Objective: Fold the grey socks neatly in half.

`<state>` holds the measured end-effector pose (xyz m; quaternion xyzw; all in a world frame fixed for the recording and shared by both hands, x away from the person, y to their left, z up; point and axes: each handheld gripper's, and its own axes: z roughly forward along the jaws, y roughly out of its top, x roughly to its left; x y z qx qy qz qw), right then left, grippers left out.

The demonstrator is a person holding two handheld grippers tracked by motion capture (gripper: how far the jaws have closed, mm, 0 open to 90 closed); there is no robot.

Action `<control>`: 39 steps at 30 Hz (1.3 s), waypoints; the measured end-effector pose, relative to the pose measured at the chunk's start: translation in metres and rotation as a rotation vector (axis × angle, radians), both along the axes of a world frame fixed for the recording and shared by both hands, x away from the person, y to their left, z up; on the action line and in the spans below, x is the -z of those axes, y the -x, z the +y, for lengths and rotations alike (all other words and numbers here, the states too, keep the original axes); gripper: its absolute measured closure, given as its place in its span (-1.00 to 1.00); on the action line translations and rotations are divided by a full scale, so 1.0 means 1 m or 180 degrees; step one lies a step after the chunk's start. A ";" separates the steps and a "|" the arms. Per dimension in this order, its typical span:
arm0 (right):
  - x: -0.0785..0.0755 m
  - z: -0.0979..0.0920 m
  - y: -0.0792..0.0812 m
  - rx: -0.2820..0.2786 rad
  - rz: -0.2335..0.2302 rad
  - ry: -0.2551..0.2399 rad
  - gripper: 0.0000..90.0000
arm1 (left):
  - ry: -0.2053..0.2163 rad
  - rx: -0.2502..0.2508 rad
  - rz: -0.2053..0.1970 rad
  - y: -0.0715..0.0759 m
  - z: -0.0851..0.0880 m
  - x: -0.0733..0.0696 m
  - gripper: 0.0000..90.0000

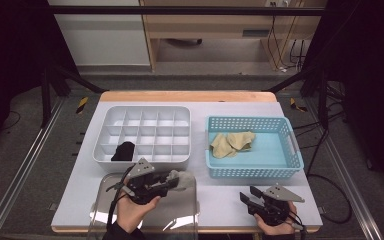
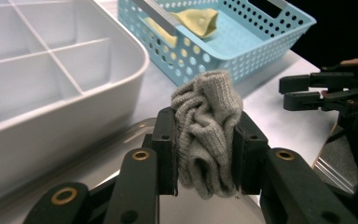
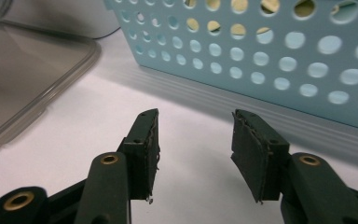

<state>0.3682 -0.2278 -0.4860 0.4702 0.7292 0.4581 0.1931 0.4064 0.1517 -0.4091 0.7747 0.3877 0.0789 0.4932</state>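
A: Nearest the person, what's the left gripper (image 2: pixel 205 154) got?
B: A bunched grey knit sock (image 2: pixel 206 130), pinched betw. both pads, sock bulging out above the jaws. In the high view the left gripper (image 1: pixel 172 181) hangs over a clear plastic lid (image 1: pixel 180 215) lying on the table's near edge, sock (image 1: pixel 181 179) at its tip, pointing twd the basket.

A: Right gripper?
B: Right gripper (image 3: pixel 195 154) jaws spread, nothing betw. them, just white table (image 3: pixel 196 196) underneath. In the high view the right gripper (image 1: pixel 246 198) sits at the near right corner, held in the right hand (image 1: pixel 275 220).

A: And past that?
B: Light blue perforated basket (image 1: pixel 285 165) just beyond the right gripper, right half of the table. Two pale yellow cloth pieces (image 1: pixel 232 142), prob. socks, lie in its left part.

A: Left half?
B: White divided tray (image 1: pixel 145 162) w/ a grid of compartments, just beyond the lid. A black rolled item (image 1: pixel 124 151), likely a sock, sits in a front-row compartment, second from the left. Tray and basket stand side by side, narrow gap betw. them.
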 end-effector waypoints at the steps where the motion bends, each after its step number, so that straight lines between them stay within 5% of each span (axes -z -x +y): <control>1: 0.000 0.000 0.000 0.0000 0.0000 0.0000 0.13 | 0.0000 -0.0027 -0.0013 -0.001 0.003 -0.002 0.46; 14: 0.001 0.000 -0.001 0.0027 0.0025 0.0058 0.11 | 0.0071 -0.0399 -0.0141 -0.018 0.048 -0.027 0.46; 25: 0.000 0.000 -0.002 0.0038 0.0003 0.0070 0.12 | 0.0037 -0.0495 -0.0146 -0.033 0.058 -0.032 0.46; 39: 0.000 0.001 -0.004 0.0021 0.0029 0.0072 0.12 | -0.0195 -0.0687 -0.0095 -0.055 0.077 -0.044 0.46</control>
